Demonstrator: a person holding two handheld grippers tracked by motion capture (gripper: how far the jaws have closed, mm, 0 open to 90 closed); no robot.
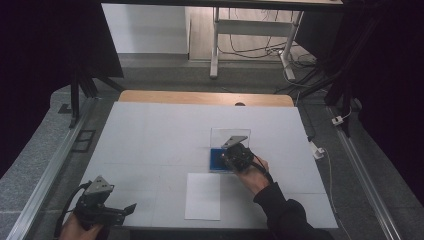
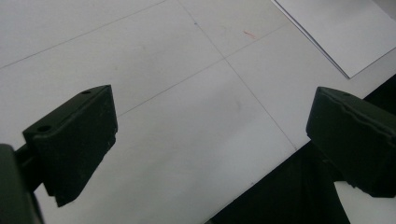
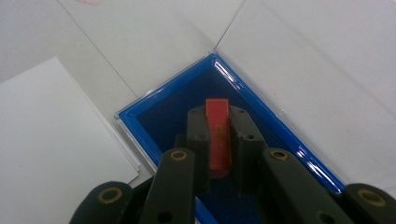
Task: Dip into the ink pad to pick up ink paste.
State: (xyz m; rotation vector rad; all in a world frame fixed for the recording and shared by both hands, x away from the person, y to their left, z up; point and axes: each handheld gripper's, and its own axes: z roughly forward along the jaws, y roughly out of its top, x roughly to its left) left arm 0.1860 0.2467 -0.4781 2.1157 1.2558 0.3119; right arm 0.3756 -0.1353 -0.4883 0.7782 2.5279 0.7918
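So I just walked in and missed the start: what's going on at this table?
A person works with a tool in each hand. The right tool is shut on a small red flat piece, held over the blue-lined tray of an open clear case whose lid stands up behind it. A white sheet of paper lies just in front of the case. The left tool waits with jaws open over the near left corner of the white table, holding nothing.

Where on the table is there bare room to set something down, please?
The far half of the table and the stretch between the left gripper and the white sheet are free. It is crowded where the right gripper holds a red piece over the blue case.
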